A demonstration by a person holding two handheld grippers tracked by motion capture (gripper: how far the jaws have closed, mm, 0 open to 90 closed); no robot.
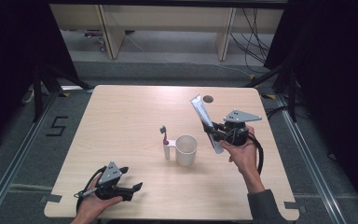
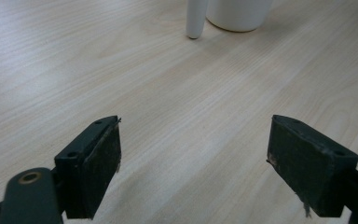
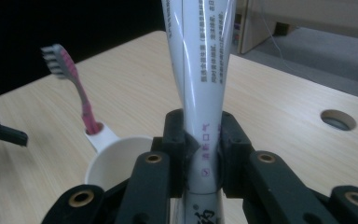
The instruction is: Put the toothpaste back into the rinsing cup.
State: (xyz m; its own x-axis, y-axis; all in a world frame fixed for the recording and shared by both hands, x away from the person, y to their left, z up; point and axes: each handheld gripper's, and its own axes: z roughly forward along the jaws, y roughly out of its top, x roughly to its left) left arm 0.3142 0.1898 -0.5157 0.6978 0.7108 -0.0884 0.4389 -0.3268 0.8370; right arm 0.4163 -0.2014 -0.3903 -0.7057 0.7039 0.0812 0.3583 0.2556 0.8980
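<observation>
1. The toothpaste tube (image 3: 200, 93) is off the table, clamped in my right gripper (image 3: 201, 156) near its lower end. In the high view the tube (image 1: 204, 120) slants up and away from the grip, flat crimped end highest, to the right of the cup and apart from it.
2. Grip check — in the right gripper view both pads press the tube's round body from either side, and the wall looks slightly pinched between them. I judge the hold firm enough. Squeezing harder risks pushing paste out if the cap is off; the cap end is hidden below the jaws.
3. Likely target: the white cup (image 1: 186, 149) at mid-table. Its side holder (image 1: 168, 148) carries the pink toothbrush (image 1: 164, 134) upright, bristles on top.
4. To do this step well — bring the tube closer to upright before moving over the cup, centre the lower end above the open mouth, then lower slowly. Approach from the right, since the brush stands on the cup's left.
5. Risk: the long upper part could swing into the brush, or the tube could catch the rim and tip the cup.
6. My left gripper (image 1: 129, 184) rests near the front edge of the table (image 1: 121, 112), jaws wide apart with nothing between them. It could steady the cup if needed.
</observation>
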